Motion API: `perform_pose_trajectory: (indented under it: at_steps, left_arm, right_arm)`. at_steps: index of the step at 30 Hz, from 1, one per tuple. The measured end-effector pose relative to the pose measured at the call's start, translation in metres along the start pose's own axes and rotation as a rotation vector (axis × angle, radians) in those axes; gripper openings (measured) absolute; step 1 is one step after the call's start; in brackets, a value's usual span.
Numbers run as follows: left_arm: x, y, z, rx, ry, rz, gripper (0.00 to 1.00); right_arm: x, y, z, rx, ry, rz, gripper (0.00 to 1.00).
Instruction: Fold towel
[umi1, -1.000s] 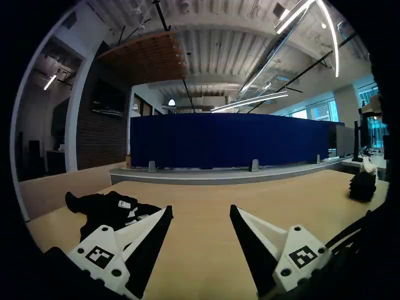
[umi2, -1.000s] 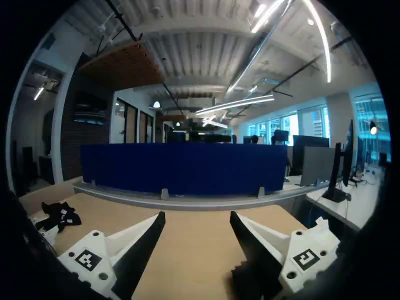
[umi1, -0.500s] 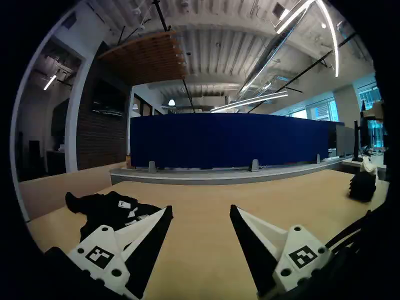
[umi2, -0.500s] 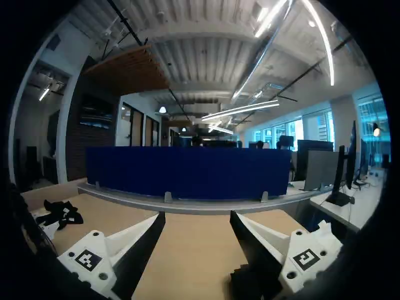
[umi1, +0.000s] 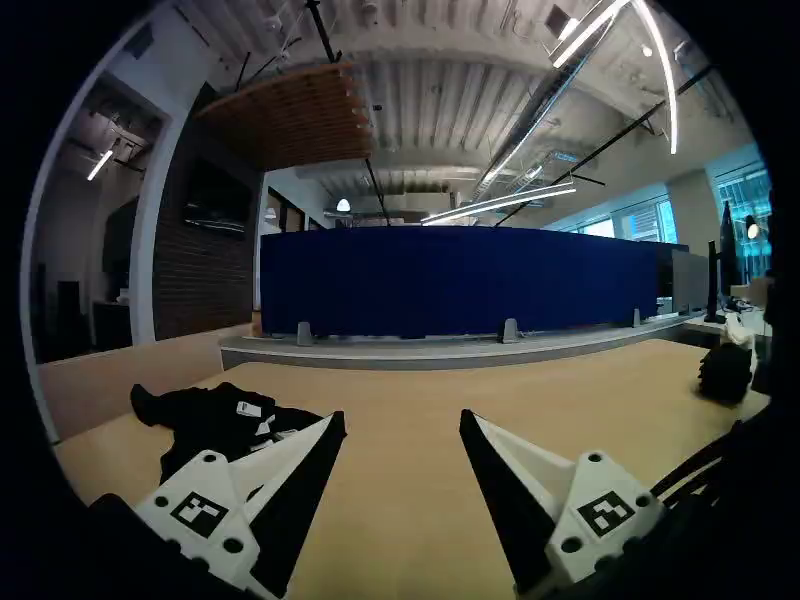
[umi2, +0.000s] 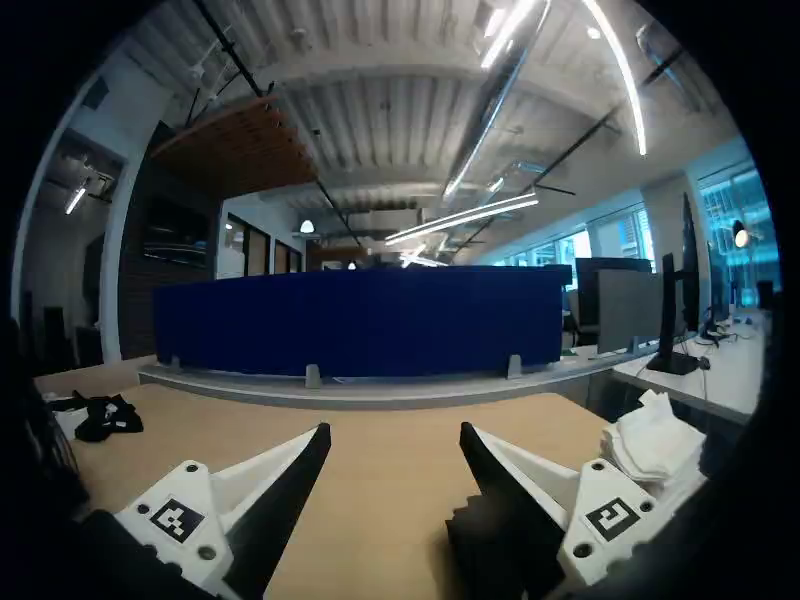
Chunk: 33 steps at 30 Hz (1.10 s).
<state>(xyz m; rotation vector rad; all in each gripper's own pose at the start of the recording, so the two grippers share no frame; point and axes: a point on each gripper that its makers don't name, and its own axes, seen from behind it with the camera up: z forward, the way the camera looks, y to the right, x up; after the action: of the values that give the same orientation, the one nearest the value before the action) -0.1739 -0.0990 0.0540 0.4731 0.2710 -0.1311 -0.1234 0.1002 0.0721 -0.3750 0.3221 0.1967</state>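
A crumpled black towel (umi1: 205, 425) with small white tags lies on the wooden table (umi1: 420, 400), at the left in the left gripper view, just behind the left finger. My left gripper (umi1: 402, 416) hovers low over the table, open, nothing between its fingers. In the right gripper view the same black towel (umi2: 100, 415) lies far off to the left. My right gripper (umi2: 395, 430) is open and holds nothing. A dark folded stack (umi2: 485, 525) sits close behind its right finger, and a pile of white folded cloths (umi2: 650, 445) lies to the right.
A blue divider panel (umi1: 450, 280) on a grey rail closes the table's far edge. A dark folded pile (umi1: 725, 372) with something white on top sits at the table's right end. Monitors (umi2: 675, 300) stand on the neighbouring desk to the right.
The right gripper has sunk lower and shifted, bringing the white pile into view on its right and the dark stack closer. The left gripper has stayed put.
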Motion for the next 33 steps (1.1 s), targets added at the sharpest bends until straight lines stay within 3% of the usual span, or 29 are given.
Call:
perform_pose_trajectory:
  at_steps: [5,10,23,33]
  left_arm:
    - [0.000,0.000,0.000,0.000,0.000,0.000,0.85]
    - [0.000,0.000,-0.001,0.000,0.000,0.000,0.85]
    - [0.000,0.000,-0.002,0.000,0.000,0.000,0.85]
    - [-0.001,0.000,-0.002,0.000,0.000,0.000,0.85]
  right_arm:
    - [-0.034,0.004,0.006,0.000,-0.022,0.006,1.00]
    - [-0.050,0.001,0.010,-0.002,-0.029,0.041,1.00]
    - [-0.062,0.008,0.008,-0.051,-0.029,0.029,1.00]
    - [-0.066,-0.003,0.008,-0.028,-0.018,0.019,0.99]
